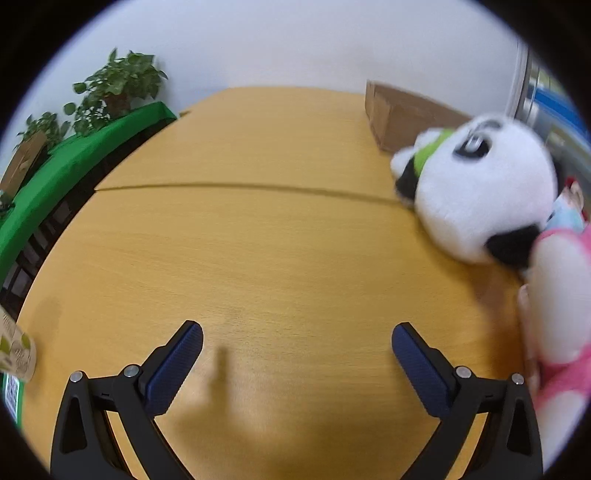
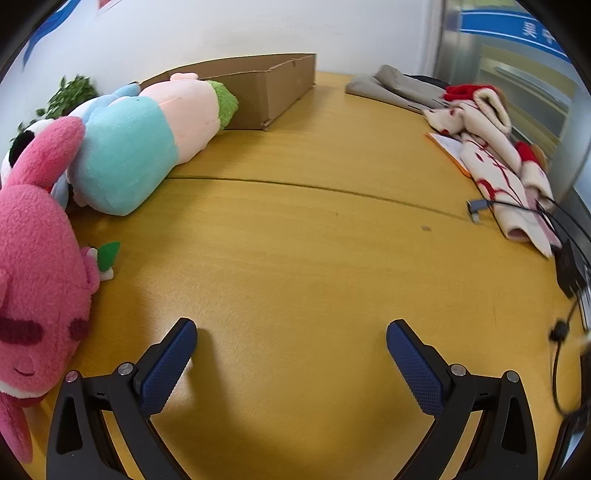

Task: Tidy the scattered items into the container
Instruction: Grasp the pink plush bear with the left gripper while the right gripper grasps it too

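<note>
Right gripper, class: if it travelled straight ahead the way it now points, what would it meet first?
Probably nothing soon: the open right gripper faces bare table. Further ahead, the cardboard box sits roughly in line, though depth is unclear.

Readable text: white Chinese chars on blue sign (image 2: 517, 27), upper right of right-wrist view; first looks like "吴", next cut off. QR code on green label (image 1: 13, 391) at left edge of left-wrist view, too blurred to scan. Nothing else legible.
</note>
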Motion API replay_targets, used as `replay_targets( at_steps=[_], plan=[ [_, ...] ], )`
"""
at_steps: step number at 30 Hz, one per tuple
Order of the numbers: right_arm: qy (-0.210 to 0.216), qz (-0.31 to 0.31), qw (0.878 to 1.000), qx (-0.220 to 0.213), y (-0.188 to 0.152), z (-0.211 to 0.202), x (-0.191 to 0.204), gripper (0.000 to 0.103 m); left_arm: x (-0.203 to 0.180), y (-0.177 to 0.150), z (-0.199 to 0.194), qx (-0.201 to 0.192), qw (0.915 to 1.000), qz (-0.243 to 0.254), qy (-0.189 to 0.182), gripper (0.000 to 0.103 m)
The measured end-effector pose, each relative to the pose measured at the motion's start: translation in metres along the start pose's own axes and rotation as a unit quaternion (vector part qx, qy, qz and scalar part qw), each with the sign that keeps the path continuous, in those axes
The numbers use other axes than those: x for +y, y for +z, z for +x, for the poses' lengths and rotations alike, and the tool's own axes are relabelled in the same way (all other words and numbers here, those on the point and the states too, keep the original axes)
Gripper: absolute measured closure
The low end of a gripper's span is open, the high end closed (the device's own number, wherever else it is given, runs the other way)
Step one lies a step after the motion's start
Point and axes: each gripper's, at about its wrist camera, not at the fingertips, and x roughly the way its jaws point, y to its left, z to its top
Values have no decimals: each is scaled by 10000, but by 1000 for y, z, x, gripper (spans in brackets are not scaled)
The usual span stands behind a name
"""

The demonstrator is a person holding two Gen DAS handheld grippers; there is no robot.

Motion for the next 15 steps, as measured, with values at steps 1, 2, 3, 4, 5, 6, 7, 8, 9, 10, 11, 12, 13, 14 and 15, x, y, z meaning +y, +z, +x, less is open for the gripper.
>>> replay_targets(
  at_steps=[1,2,3,4,5,6,7,8,9,10,11,12,13,14,15],
  plan=[
    [-47,66,10000,3,-3,-1,2,0,-2,2,-16,-155,9999,-69,-22,1],
    [-83,112,9999,3,-6,-3,4,0,-5,4,-32,-300,9995,-81,-15,1],
    [-99,127,9999,3,-8,-5,5,0,-10,7,-48,-468,9989,-55,9,1],
    [-115,146,9998,3,-10,-6,6,0,-18,10,-64,-633,9980,2,30,1],
    [-146,192,9997,19,-12,-7,7,0,-27,12,-81,-809,9967,80,28,1],
    [-185,249,9995,60,-13,-8,7,0,-37,14,-95,-929,9955,161,-9,1],
    [-225,310,9992,125,-14,-9,7,0,-49,17,-106,-992,9947,256,-91,1],
    [-266,380,9987,214,-15,-10,8,0,-60,19,-116,-996,9941,367,-221,1],
    [-308,430,9982,287,-16,-13,9,0,-71,21,-122,-964,9935,484,-369,1],
    [-358,446,9980,261,-17,-19,11,0,-84,21,-128,-922,9924,606,-538,1],
    [-370,436,9983,108,-16,-29,14,0,-96,21,-132,-872,9912,702,-708,1],
    [-315,420,9986,-78,-15,-42,18,0,-108,20,-134,-791,9901,780,-863,1],
    [-236,415,9985,-255,-14,-57,21,0,-121,19,-135,-668,9886,874,-1025,1],
    [-151,413,9979,-478,-11,-75,25,0,-132,17,-135,-563,9872,943,-1154,1],
    [-73,406,9966,-708,-8,-94,30,0,-143,16,-134,-454,9856,1001,-1281,1]
  ],
)
